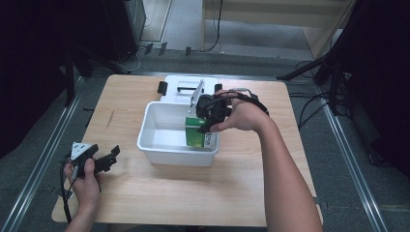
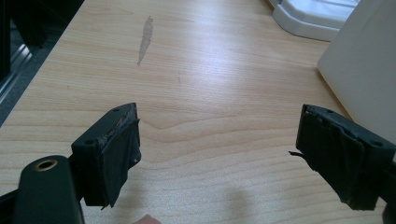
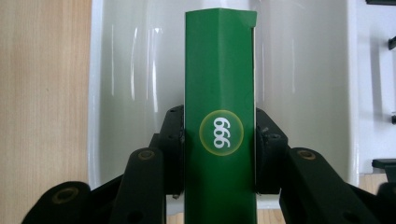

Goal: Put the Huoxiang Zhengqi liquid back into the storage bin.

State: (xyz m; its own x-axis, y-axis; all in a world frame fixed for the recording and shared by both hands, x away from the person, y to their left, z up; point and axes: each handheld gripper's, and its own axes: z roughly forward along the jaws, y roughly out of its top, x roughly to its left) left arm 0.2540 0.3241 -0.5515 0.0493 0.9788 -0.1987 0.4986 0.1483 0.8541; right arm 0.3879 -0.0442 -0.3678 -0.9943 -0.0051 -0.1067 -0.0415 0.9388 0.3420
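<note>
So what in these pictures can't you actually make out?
- Green box: its lower end is cut off by the bottom edge of the right gripper view, and the right gripper and hand cover part of it in the high view.
- White bin: the box blocks some of its floor.
- White lid behind the bin: partly hidden by bin and gripper.
- Left gripper: open over bare table; the print on its grey plate in the high view is too small to read.

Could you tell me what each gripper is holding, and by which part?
The right gripper clamps the green box by its two side faces. The left gripper holds nothing.
</note>
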